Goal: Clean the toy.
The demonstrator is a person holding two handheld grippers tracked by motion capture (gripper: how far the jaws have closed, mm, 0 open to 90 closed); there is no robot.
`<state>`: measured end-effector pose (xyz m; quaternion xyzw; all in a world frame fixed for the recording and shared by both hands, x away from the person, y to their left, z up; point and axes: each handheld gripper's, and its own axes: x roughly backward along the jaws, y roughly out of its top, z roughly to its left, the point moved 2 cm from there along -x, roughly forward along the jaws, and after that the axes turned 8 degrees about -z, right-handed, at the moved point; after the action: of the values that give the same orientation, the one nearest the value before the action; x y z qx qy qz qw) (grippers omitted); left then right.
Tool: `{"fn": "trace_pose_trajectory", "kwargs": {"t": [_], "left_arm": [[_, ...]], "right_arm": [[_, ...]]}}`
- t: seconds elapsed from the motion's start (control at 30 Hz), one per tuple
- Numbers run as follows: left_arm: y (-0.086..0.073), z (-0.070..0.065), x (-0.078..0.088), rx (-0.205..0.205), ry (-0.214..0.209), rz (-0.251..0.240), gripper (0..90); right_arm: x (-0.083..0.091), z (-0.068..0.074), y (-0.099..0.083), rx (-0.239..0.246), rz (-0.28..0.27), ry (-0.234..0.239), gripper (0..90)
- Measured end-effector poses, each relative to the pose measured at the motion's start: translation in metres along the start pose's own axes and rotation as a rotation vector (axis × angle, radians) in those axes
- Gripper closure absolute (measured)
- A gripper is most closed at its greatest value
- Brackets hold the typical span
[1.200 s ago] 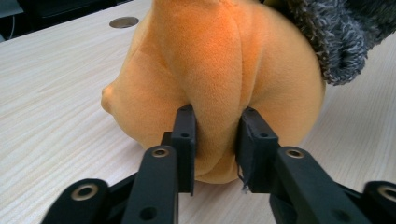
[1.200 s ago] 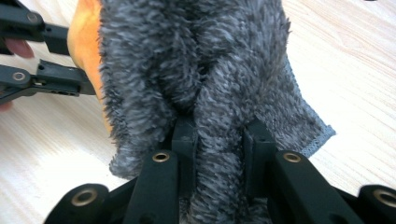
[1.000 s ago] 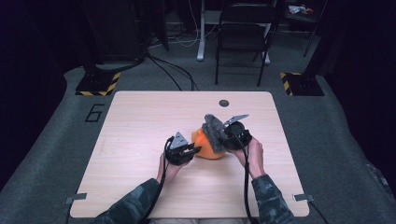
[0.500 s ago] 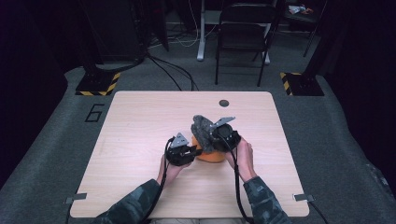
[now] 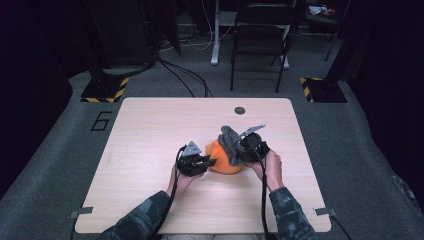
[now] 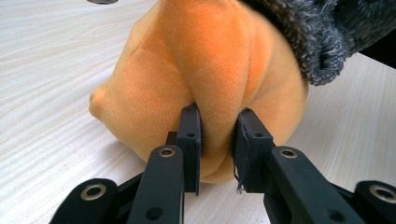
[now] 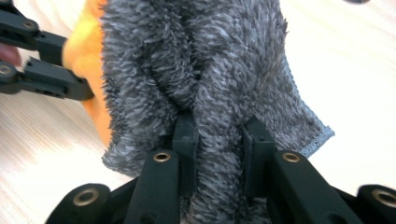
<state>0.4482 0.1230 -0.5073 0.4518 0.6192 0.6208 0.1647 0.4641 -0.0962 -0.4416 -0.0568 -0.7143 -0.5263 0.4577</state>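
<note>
An orange plush toy [image 6: 205,79] is seen, its pile plain and unpatterned. A grey fuzzy cloth [image 7: 205,70] is flecked with lighter fibres and edged in paler grey stitching. Both tongs, left [image 6: 217,140] and right [image 7: 219,140], are black with brass-coloured rivets. The surface [image 5: 150,125] is pale wood with a fine grain. Camouflage sleeves [image 5: 135,220] are shown, and black-and-yellow striped floor plates [image 5: 105,90].

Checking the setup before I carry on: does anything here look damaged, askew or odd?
One small thing: a loose thread hangs from a pad of the left hand-held gripper, which pinches the orange plush. The grey cloth looks whole.
</note>
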Motion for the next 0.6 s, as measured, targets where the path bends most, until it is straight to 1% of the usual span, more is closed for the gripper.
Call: {"fn": "trace_pose_trajectory", "kwargs": {"t": [0.1, 0.13, 0.17, 0.2, 0.3, 0.37, 0.47, 0.53, 0.57, 0.6], "left_arm": [[0.000, 0.000, 0.000, 0.000, 0.002, 0.002, 74.0], [0.001, 0.000, 0.000, 0.001, 0.001, 0.001, 74.0], [0.001, 0.000, -0.001, 0.006, 0.001, -0.001, 74.0], [0.001, 0.000, -0.001, 0.008, 0.000, -0.002, 73.9], [0.001, 0.001, -0.001, 0.011, 0.000, -0.002, 73.8], [0.000, 0.001, -0.001, 0.011, 0.002, -0.001, 73.7], [0.001, 0.000, -0.001, 0.009, 0.003, 0.001, 73.6], [0.001, 0.001, -0.001, 0.010, 0.002, 0.000, 73.6], [0.001, 0.001, -0.001, 0.012, -0.002, 0.001, 73.7], [0.001, 0.002, -0.001, 0.013, -0.001, -0.002, 73.6]], "right_arm": [[0.000, -0.002, -0.003, 0.008, 0.013, -0.013, 71.3], [-0.001, -0.002, -0.004, 0.003, 0.004, -0.013, 71.3], [0.000, -0.003, -0.005, -0.004, 0.018, -0.007, 71.3], [-0.001, -0.004, -0.005, -0.007, 0.014, -0.011, 71.3], [-0.003, -0.009, -0.008, -0.015, 0.028, -0.008, 71.2], [-0.004, -0.012, -0.010, -0.030, 0.034, -0.003, 71.2], [-0.005, -0.014, -0.013, -0.045, 0.045, -0.005, 71.2], [-0.005, -0.015, -0.014, -0.053, 0.047, -0.015, 71.1], [-0.006, -0.017, -0.015, -0.054, 0.051, -0.010, 71.1], [-0.007, -0.018, -0.016, -0.070, 0.055, -0.001, 71.0]]}}
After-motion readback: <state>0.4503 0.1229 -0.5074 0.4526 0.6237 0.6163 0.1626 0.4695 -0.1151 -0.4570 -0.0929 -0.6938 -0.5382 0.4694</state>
